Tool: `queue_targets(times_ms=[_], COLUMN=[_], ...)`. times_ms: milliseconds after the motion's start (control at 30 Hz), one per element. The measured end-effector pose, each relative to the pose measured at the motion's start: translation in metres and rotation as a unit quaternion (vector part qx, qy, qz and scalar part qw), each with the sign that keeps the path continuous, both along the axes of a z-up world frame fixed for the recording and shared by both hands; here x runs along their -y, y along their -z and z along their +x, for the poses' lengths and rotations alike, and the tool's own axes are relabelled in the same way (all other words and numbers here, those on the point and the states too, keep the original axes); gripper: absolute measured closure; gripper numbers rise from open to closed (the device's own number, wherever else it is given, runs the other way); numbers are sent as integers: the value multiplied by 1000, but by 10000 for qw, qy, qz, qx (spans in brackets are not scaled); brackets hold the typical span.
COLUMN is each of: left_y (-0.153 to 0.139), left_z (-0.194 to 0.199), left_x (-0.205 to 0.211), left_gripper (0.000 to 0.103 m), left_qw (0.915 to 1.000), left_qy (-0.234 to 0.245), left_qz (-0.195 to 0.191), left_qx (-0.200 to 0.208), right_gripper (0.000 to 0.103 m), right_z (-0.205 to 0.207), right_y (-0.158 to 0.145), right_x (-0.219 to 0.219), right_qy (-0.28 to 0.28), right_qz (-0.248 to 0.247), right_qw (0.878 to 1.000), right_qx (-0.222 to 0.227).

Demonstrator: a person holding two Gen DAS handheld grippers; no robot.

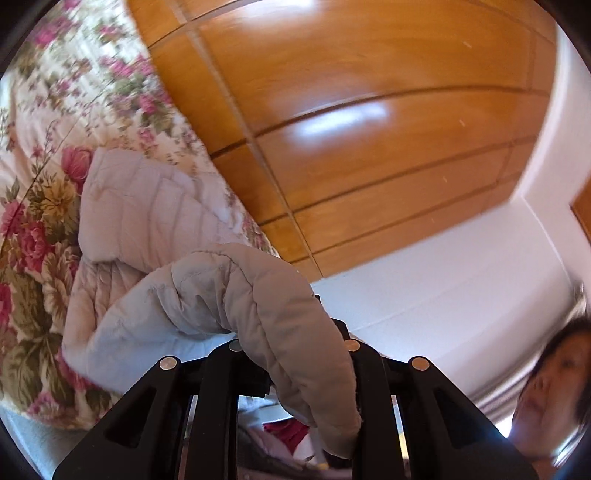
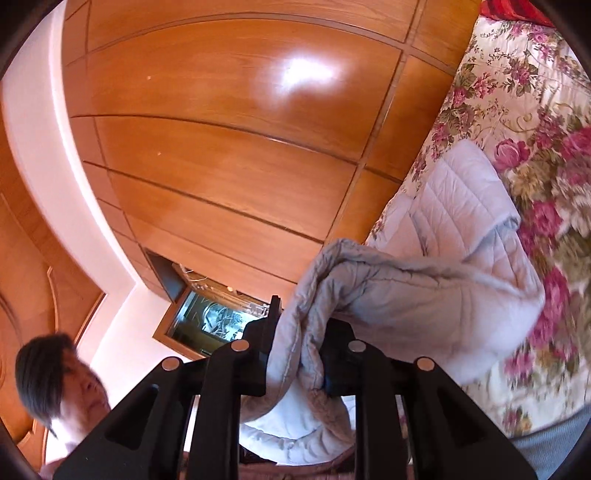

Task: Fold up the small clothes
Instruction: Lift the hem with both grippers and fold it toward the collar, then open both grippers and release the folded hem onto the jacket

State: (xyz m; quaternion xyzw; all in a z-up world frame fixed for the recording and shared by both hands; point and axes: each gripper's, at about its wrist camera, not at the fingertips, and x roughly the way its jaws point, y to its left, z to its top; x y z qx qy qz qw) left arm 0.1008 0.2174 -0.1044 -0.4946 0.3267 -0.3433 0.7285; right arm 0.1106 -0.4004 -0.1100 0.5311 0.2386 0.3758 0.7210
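Big wooden wardrobe (image 1: 369,110) fills the background of both wrist views. Floral bedspread (image 1: 33,229) to one side. Pale grey quilted jacket (image 1: 147,221) lies partly on the bedspread, near edge lifted off it. Left gripper (image 1: 295,354): jaws narrow, clamped on a padded fold of the jacket that drapes over the fingers. Right gripper (image 2: 295,354): jaws narrow, pinching another bunched jacket edge. Person's head low in both views.

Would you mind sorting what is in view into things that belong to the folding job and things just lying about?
Job:
- quilted jacket
- left hand-held gripper
- right hand-held gripper

Lying about:
- floral bedspread
- wooden wardrobe
- red cloth
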Motion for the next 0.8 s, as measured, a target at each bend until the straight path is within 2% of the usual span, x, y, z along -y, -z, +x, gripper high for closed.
queue_targets(times_ms=[133,333,467,533,567,600,667,733,800], left_y=[12,23,48,59,65,70,74,72,68], left_z=[39,100,134,145,152,157,164,169,172], left_x=[-7,0,-3,-4,-5,-6,-7,-8,-11], left_gripper=[88,87,84,80,75,69,64,61,44], left_qw=[9992,9975,9947,9924,9911,9901,9893,9895,9901], left_qy=[-171,-198,-405,-519,-578,-606,-649,-649,-608], left_qz=[-127,411,391,433,412,381,262,190,5], left_qx=[-337,-539,-864,-1032,-1130,-1206,-1282,-1278,-1263], right_gripper=[85,83,77,69,65,61,52,47,42], right_z=[41,106,138,145,149,151,154,156,158], right_y=[8,44,70,79,85,86,85,77,66], right_x=[-1,6,8,10,11,12,13,14,10], right_qy=[69,259,517,645,722,759,844,898,937], right_qz=[120,366,294,320,401,420,312,-26,-524], right_qw=[9995,9934,9863,9830,9815,9813,9818,9836,9837], right_qx=[-270,-1058,-1538,-1688,-1727,-1719,-1672,-1561,-1446])
